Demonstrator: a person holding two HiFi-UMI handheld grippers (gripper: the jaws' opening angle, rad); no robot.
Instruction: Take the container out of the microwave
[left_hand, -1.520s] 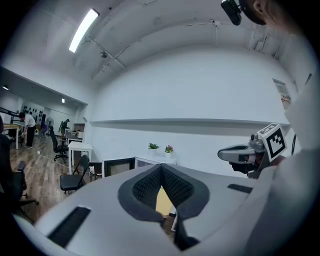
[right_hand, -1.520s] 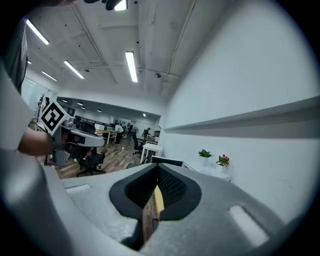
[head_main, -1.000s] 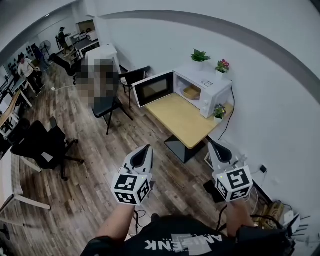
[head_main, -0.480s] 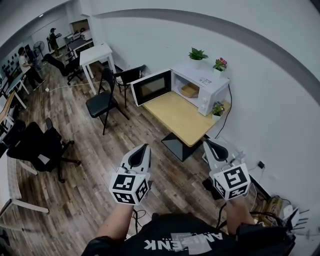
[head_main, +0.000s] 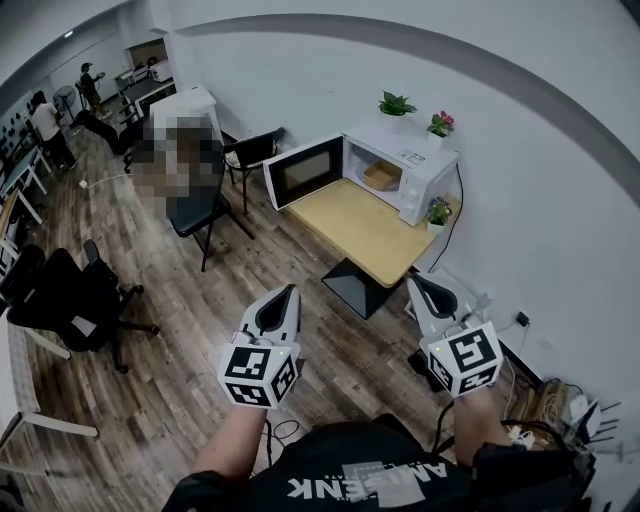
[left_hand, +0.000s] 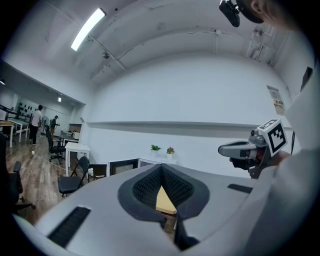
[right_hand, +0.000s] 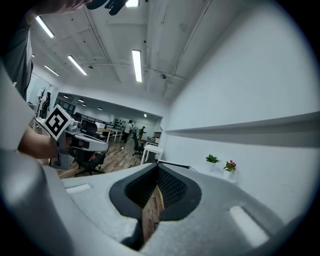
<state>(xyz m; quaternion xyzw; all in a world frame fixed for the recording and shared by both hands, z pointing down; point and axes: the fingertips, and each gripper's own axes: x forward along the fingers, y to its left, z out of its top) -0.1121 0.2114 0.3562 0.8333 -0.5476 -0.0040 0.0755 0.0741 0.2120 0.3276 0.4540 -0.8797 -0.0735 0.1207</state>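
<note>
While left hand-held gripper (head_main: 291, 292) and right hand-held gripper (head_main: 414, 283) shut, empty, tan container (head_main: 381, 178) inside open microwave (head_main: 412, 157).

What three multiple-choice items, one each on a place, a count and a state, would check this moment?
1. Where is the container?
A. on the table
B. on the floor
C. inside the microwave

2. How many potted plants stand on top of the microwave?
A. two
B. one
C. four

3. How is the microwave door?
A. shut
B. swung open
C. taken off

Key:
1 C: the tan container sits in the open cavity.
2 A: a green plant and a pink-flowered one stand on its top.
3 B: the door stands out to the left of the cavity.
</note>
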